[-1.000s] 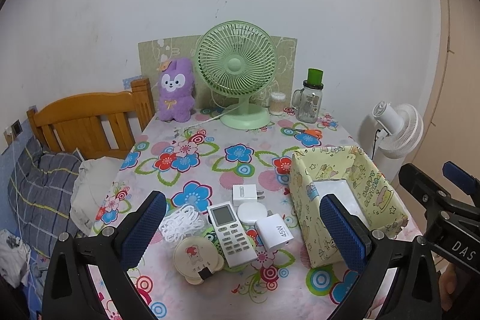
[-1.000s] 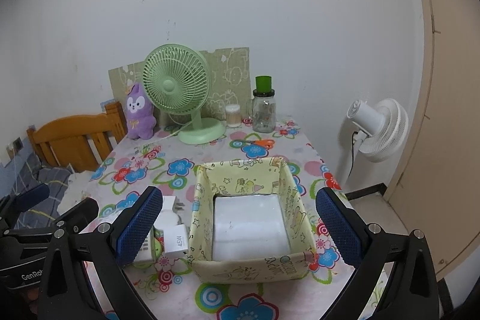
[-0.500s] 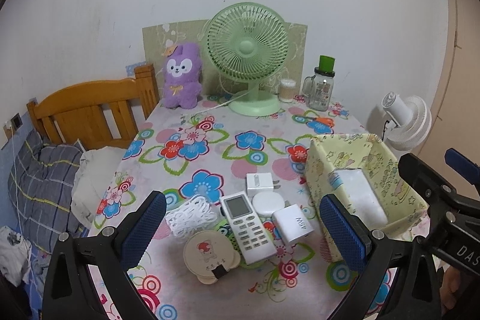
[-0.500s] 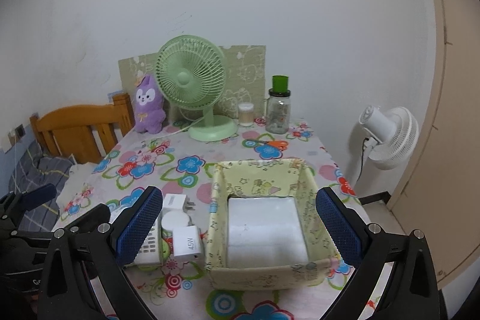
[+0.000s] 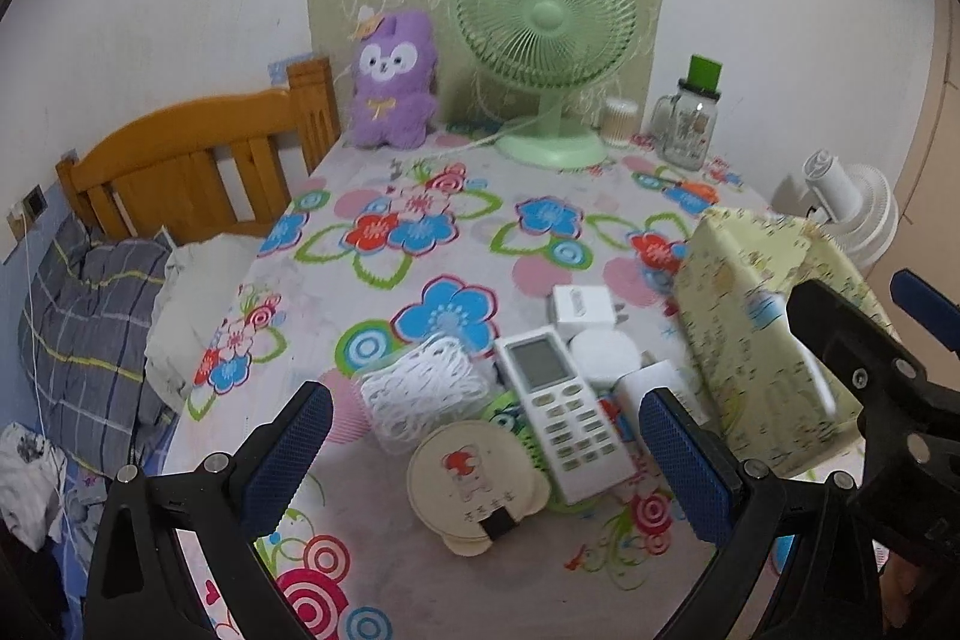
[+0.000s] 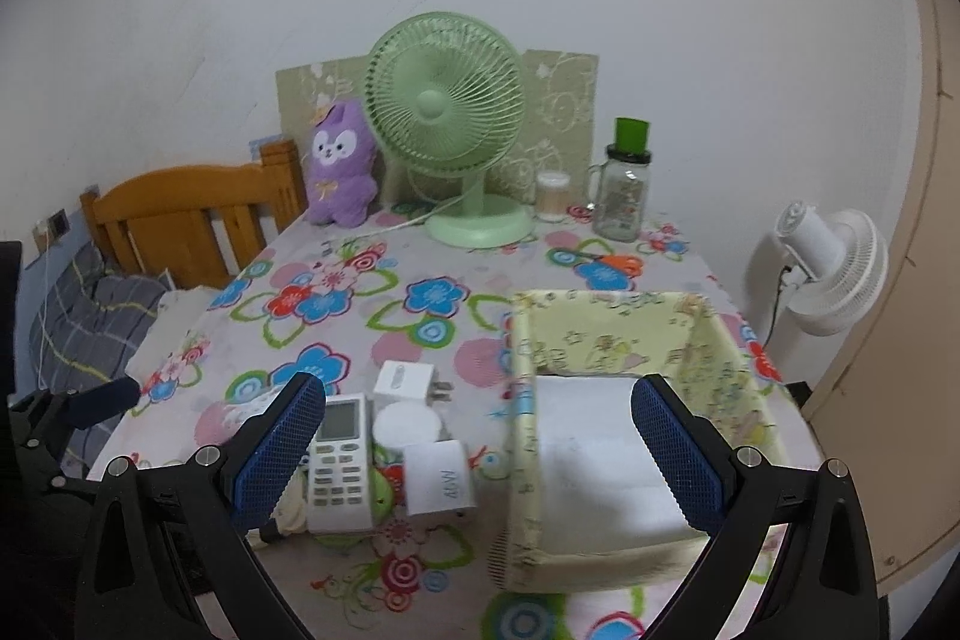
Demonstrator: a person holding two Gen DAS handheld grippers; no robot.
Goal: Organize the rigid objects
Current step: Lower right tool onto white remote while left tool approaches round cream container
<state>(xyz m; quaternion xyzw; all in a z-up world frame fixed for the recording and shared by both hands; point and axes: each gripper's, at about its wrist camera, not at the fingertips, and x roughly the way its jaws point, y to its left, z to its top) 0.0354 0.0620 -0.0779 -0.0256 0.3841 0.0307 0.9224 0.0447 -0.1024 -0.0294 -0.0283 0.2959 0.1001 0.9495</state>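
Observation:
A cluster of small objects lies on the flowered table: a white remote (image 5: 561, 406) (image 6: 339, 460), a coiled white cable (image 5: 420, 388), a round beige case (image 5: 471, 484), a white round puck (image 5: 603, 357) (image 6: 407, 423) and two white chargers (image 5: 579, 305) (image 6: 437, 478). A yellow fabric box (image 5: 762, 334) (image 6: 630, 424) with a white liner stands to their right. My left gripper (image 5: 480, 454) is open above the cluster. My right gripper (image 6: 480, 448) is open, straddling the chargers and the box's left wall.
A green desk fan (image 5: 543, 40) (image 6: 447, 124), a purple plush (image 5: 393, 79), a cotton swab jar (image 6: 552, 196) and a glass jar with a green lid (image 6: 624, 187) stand at the table's back. A wooden bed headboard (image 5: 192, 166) is left; a white floor fan (image 6: 834, 262) is right.
Both grippers have moved forward and lower toward the table. The objects and the box now appear larger and nearer. Both stay open.

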